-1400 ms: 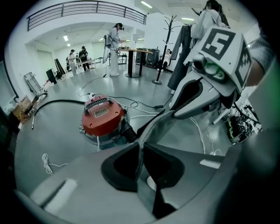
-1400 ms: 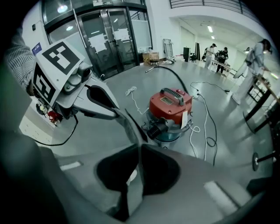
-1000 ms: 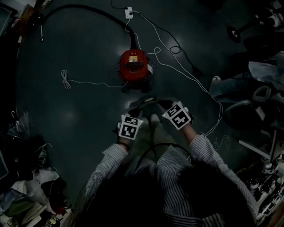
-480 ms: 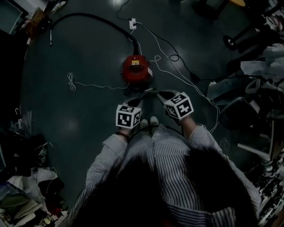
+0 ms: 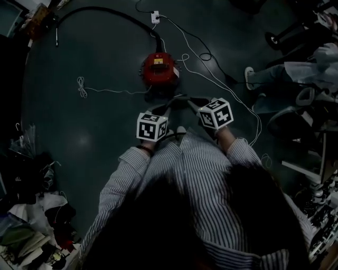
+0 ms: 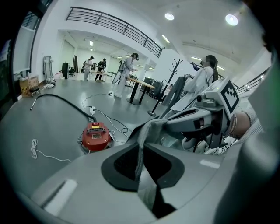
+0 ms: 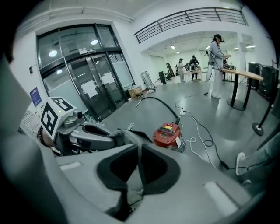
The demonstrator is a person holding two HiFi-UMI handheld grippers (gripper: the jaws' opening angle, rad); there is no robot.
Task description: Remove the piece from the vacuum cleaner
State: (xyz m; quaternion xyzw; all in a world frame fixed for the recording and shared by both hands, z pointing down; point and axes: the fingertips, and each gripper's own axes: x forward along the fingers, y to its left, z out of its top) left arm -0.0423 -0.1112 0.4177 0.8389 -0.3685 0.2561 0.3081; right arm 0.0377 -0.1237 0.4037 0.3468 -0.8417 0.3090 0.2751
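Note:
The red vacuum cleaner (image 5: 158, 69) stands on the dark floor ahead of me, also seen in the left gripper view (image 6: 95, 135) and the right gripper view (image 7: 167, 133). A limp grey fabric piece (image 5: 178, 100) hangs in the air between both grippers, clear of the vacuum. My left gripper (image 6: 141, 146) is shut on one edge of the fabric piece (image 6: 151, 129). My right gripper (image 7: 140, 159) is shut on the other edge of the fabric piece (image 7: 124, 135). In the head view the left gripper (image 5: 165, 111) and right gripper (image 5: 194, 104) point toward each other, close together.
A black hose (image 5: 105, 11) curves from the vacuum to the far left. White cables (image 5: 105, 94) and a power strip (image 5: 154, 16) lie on the floor. Chairs and gear (image 5: 296, 126) crowd the right, and clutter (image 5: 31, 211) the left. People (image 7: 216, 65) stand by a far table.
Both grippers, still holding the grey piece, have shifted up in the head view, nearer the vacuum. The head camera has also moved, so the floor scene sits slightly differently.

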